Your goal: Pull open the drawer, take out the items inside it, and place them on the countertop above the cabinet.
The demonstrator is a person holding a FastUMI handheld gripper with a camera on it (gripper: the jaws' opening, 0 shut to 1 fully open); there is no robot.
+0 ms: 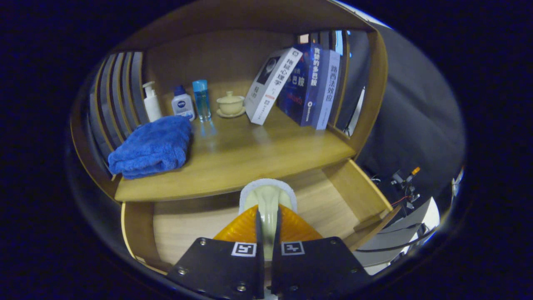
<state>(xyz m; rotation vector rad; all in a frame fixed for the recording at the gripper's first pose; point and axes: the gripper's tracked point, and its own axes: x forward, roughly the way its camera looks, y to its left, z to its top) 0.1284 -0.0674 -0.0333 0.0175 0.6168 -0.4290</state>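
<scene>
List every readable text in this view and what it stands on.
"拖延心理学": leaning white book spine.
"贪婪的多巴胺": dark blue book spine.
"路西法效应": pale blue book spine.
Blue-capped bottle logo: too blurred.
Gripper, shut on a cream item, bears patterned tags, no text.

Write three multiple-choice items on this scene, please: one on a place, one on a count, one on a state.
1. Where does the blue towel lie?
A. in the drawer
B. on the countertop, before the bottles
C. on the books

2. How many books lean at the shelf's far side?
A. one
B. three
C. six

3. What is the state of the drawer?
A. pulled open
B. shut
C. taken off

Answers:
1 B, the towel rests on the wooden top beside the pump bottle.
2 B, three spines show.
3 A, its floor lies open below the gripper, whose fingers press on a pale brush.
</scene>
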